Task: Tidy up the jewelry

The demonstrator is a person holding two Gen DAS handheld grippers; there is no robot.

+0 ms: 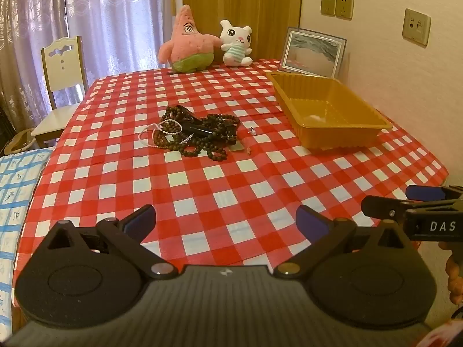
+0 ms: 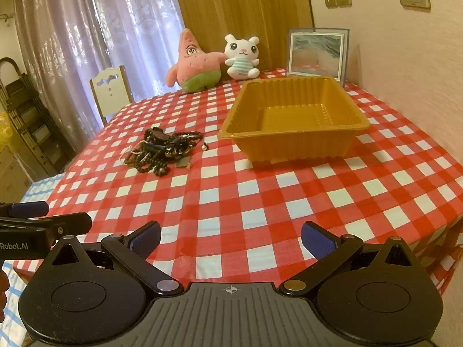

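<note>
Left gripper: fingers spread wide, nothing between blue pads, held low and level. Right gripper: fingers equally wide apart, nothing held. Both side by side (each visible at edge of other's view), pointing forward.

White letters "DAS" stand on the black body of the right hand-held gripper, seen at the edge of the left wrist view. "Robot.AI" stands in white on the black body of the left hand-held gripper in the right wrist view. Nothing else is legible.
</note>
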